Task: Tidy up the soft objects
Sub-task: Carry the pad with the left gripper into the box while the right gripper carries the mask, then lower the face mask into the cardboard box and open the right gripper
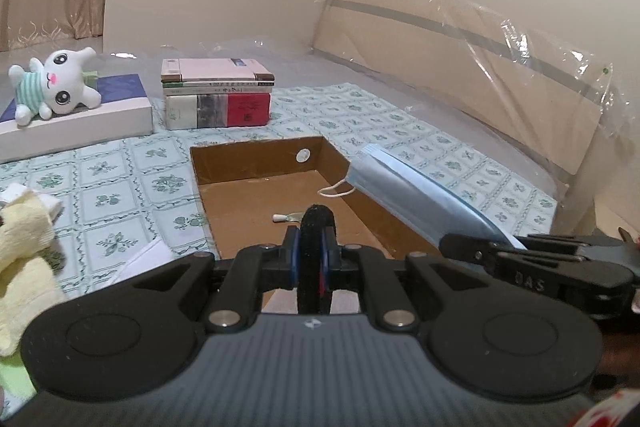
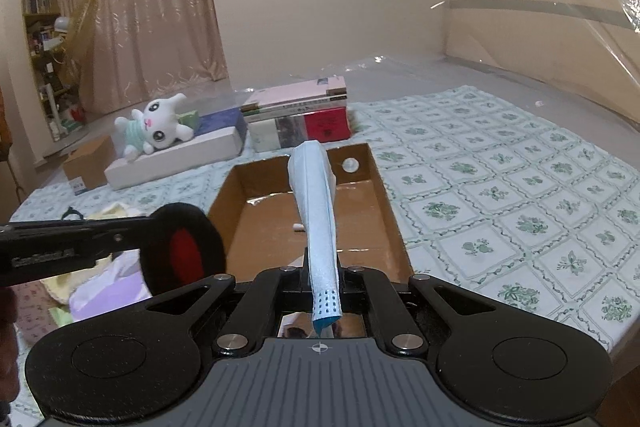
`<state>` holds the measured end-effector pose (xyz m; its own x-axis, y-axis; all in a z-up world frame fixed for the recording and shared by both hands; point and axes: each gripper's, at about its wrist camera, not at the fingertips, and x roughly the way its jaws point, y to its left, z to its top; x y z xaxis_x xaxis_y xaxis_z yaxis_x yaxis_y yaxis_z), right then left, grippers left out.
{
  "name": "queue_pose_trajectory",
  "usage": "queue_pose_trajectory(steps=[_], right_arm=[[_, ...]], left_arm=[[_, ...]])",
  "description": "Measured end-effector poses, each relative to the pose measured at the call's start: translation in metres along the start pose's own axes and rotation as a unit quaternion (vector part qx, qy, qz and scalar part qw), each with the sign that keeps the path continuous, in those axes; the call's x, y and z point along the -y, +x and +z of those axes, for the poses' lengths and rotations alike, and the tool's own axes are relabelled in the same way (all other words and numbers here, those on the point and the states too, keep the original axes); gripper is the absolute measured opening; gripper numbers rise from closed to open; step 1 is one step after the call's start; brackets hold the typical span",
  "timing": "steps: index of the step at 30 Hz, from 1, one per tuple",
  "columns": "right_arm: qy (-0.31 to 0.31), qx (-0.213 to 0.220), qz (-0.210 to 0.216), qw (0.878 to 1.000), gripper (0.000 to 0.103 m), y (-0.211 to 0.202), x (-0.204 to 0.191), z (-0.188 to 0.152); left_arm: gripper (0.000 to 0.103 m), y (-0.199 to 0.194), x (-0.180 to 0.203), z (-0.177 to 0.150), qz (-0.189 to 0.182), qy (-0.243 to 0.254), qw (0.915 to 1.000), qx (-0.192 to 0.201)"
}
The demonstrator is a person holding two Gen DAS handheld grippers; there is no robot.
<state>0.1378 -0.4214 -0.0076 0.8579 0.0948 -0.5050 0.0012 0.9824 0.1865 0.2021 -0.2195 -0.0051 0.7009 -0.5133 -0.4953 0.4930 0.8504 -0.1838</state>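
My left gripper (image 1: pixel 316 251) is shut on a round black ear pad with a red centre (image 1: pixel 315 247), held over the near edge of the open cardboard box (image 1: pixel 256 163); it also shows in the right wrist view (image 2: pixel 182 247). My right gripper (image 2: pixel 322 269) is shut on a light blue face mask (image 2: pixel 316 211), which sticks out over the box (image 2: pixel 372 195); the mask also shows in the left wrist view (image 1: pixel 404 193). A small white item (image 1: pixel 286 217) lies on the box floor. A white plush toy (image 1: pixel 52 87) lies on a white flat box (image 1: pixel 80 123).
A stack of books (image 1: pixel 218 93) stands behind the cardboard box. Yellow cloth (image 1: pixel 20 251) and other soft things (image 2: pixel 104 291) lie to the left on the green patterned sheet (image 2: pixel 500 195). A plastic-wrapped headboard (image 1: pixel 460 67) is on the right. A curtain (image 2: pixel 140 7) hangs behind.
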Motion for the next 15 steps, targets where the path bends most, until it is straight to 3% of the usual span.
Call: queue_pose_trajectory(steps=[2,4,5,15], right_arm=[[0.001,-0.005,-0.002,1.0,0.003,0.007,0.002,-0.001],[0.003,-0.011,-0.002,1.0,0.003,0.012,0.004,-0.003],[0.003,-0.013,-0.003,1.0,0.003,0.014,0.004,-0.004],[0.006,-0.025,-0.002,1.0,0.003,0.029,0.001,-0.009]], left_arm=[[0.012,0.011,0.001,0.001,0.0,0.008,1.0,-0.002],[0.031,0.02,0.002,0.002,0.007,0.022,0.9997,-0.004],[0.033,0.021,0.001,0.002,0.006,0.025,0.9997,-0.002],[0.034,-0.007,-0.025,-0.011,0.042,0.016,0.999,0.002]])
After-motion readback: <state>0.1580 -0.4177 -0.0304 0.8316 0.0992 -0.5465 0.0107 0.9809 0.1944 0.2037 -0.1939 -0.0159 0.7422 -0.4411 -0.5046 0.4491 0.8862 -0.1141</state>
